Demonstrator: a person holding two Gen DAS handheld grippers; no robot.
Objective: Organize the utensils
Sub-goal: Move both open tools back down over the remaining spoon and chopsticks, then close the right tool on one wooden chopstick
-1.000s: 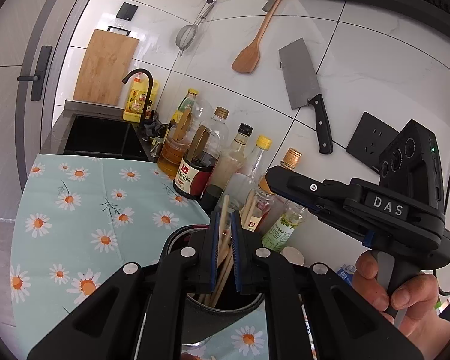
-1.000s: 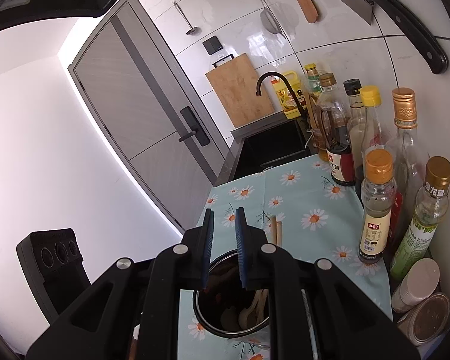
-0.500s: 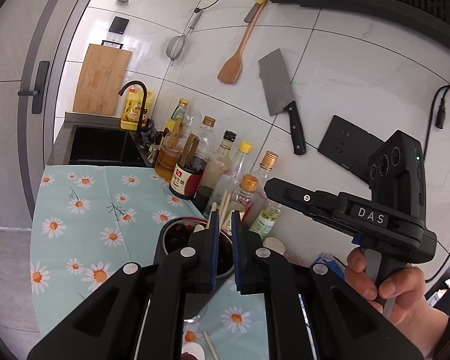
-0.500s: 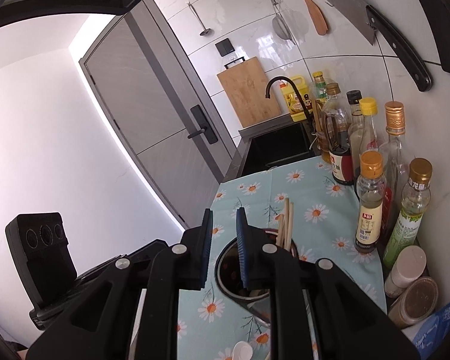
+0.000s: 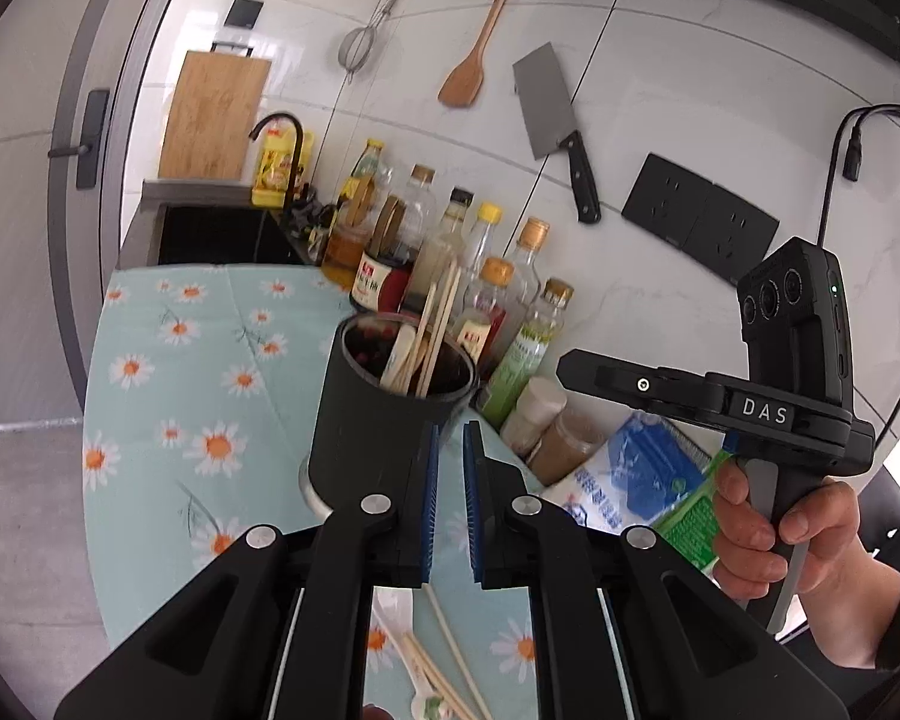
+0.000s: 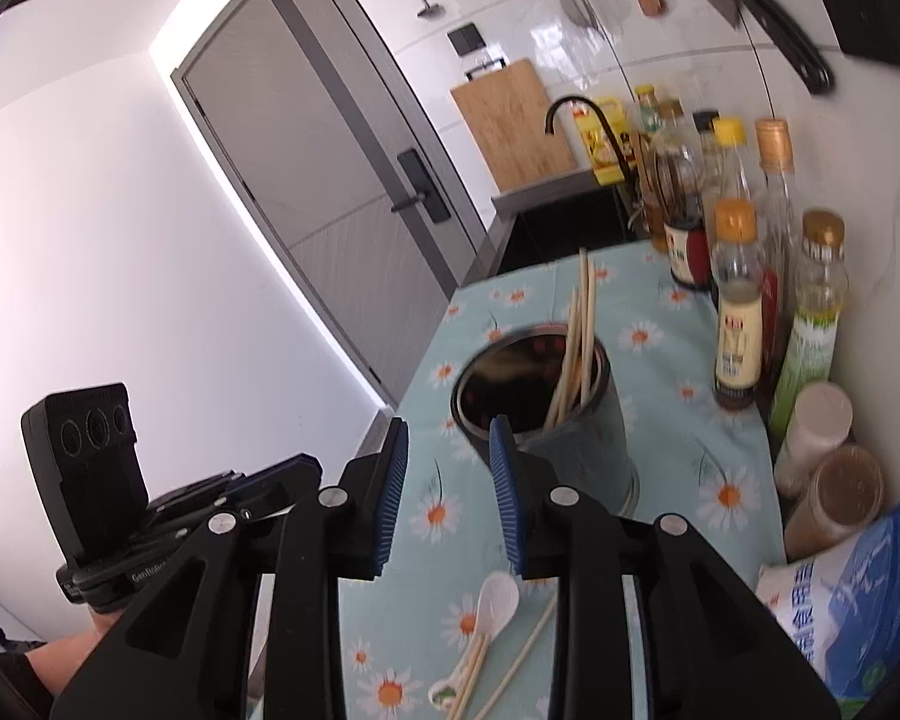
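Leaning chopsticks [image 6: 577, 343] upright in holder [image 6: 561, 414], tips up toward wall.

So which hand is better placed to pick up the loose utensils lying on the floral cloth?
Probably the right: its tool has just been opening, empty, above the white ceramic spoon and loose wooden chopsticks. The left tool is shut.

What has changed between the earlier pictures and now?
Both grippers drew back from the utensil holder. The right gripper has just been opening, with nothing between its jaws. The left gripper stayed shut and empty; the chopsticks stayed in the holder.
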